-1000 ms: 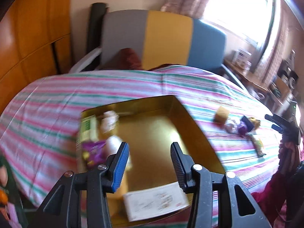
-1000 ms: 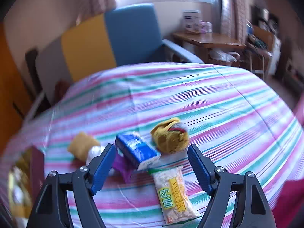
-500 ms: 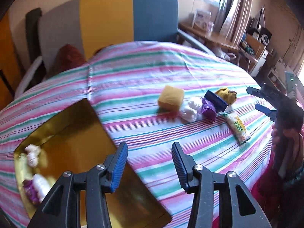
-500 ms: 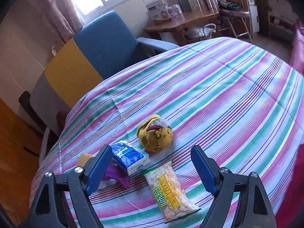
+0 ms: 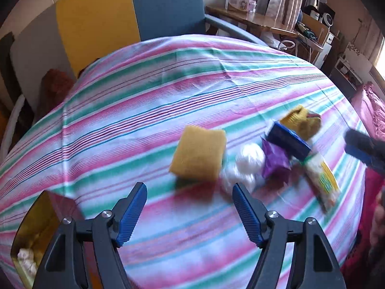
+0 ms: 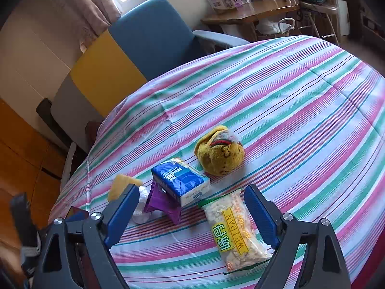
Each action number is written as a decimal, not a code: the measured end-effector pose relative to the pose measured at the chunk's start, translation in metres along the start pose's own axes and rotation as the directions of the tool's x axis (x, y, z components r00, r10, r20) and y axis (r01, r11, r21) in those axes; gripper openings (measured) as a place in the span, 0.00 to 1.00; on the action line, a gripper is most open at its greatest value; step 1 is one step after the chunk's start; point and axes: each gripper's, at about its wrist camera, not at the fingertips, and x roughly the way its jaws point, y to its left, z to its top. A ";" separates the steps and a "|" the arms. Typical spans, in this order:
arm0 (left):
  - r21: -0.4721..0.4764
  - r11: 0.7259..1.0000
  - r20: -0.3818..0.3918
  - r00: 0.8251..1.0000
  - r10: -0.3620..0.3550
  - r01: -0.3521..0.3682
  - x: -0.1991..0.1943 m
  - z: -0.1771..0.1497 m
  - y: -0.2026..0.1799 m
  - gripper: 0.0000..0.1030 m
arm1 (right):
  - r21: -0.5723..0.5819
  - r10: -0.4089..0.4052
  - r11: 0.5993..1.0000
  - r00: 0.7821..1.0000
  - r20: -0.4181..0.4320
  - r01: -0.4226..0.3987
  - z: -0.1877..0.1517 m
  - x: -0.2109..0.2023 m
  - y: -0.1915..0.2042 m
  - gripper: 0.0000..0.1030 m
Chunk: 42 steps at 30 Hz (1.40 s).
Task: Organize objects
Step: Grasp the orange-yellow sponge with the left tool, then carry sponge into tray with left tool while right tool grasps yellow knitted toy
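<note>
Swinging away from the gold tin point(image 5: 36, 219), the left tool point(image 5: 190, 214) is now hovering over the striped cloth point(image 5: 168, 91) of the counter, short of the cluster of loose things, where a second ago it was above the tin's interior. Its jaws are opening, released, with nothing between them. That tin is sitting at the lower left edge of the left wrist view, with something white lying inside it.

Ahead of the left tool, a yellow sponge point(image 5: 198, 153) is lying just beside a white crumpled wrapper point(image 5: 245, 163), which is touching a purple packet point(image 5: 275, 161). A blue tissue pack point(image 6: 179, 180) is resting on top of the purple packet, tilted. A yellow plush toy point(image 6: 220, 151) is sitting just behind the tissue pack. A clear snack bag point(image 6: 234, 228) with a yellow label is lying flat nearest the right tool point(image 6: 192, 213).

The right tool is hanging low over the snack bag and purple packet, its jaws opening too, released, gripping nothing; the bag's near end is lying between its blue pads point(image 6: 261, 214) in the view, though whether they are down at its level is unclear.
</note>
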 end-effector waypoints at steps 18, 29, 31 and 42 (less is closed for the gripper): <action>-0.097 0.990 0.021 0.994 -0.104 0.105 0.018 0.013 0.003 0.52 | -0.016 0.009 1.000 1.000 -0.027 -0.009 -0.002 0.006 0.001 0.84; -0.107 0.975 0.101 0.978 -0.183 0.194 -0.079 -0.052 0.011 0.52 | 0.101 -0.059 0.993 0.998 -0.006 0.059 0.002 0.000 -0.023 0.83; -0.107 0.974 0.105 0.977 -0.187 0.198 -0.094 -0.069 0.016 0.52 | 0.084 -0.070 0.994 0.997 -0.028 0.072 0.004 0.004 -0.019 0.83; -0.225 0.948 0.120 0.972 -0.201 0.224 -0.130 -0.139 0.065 0.53 | -0.263 -0.323 0.914 0.946 -0.016 0.308 0.056 0.058 0.008 0.82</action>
